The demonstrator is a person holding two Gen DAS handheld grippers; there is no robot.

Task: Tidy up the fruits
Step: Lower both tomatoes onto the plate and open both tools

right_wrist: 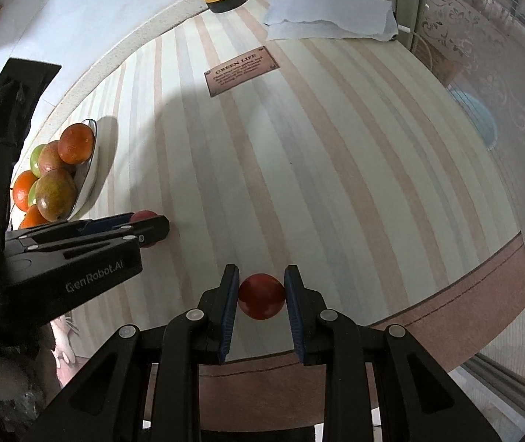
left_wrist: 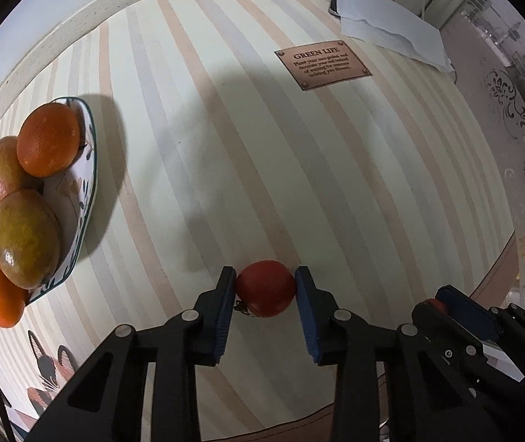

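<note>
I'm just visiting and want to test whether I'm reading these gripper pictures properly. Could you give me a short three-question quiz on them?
1. True or false: each gripper, left gripper and right gripper, has a red fruit between its fingers.
2. Multiple choice: where does the plate of fruit sit, seen from the left wrist? A) far right B) left C) dead centre
3. Fill in: the brown plaque printed on the tablecloth is headed "GREEN ____".

Key:
1. True: the left holds a red fruit, the right another red fruit.
2. B
3. LIFE
</note>
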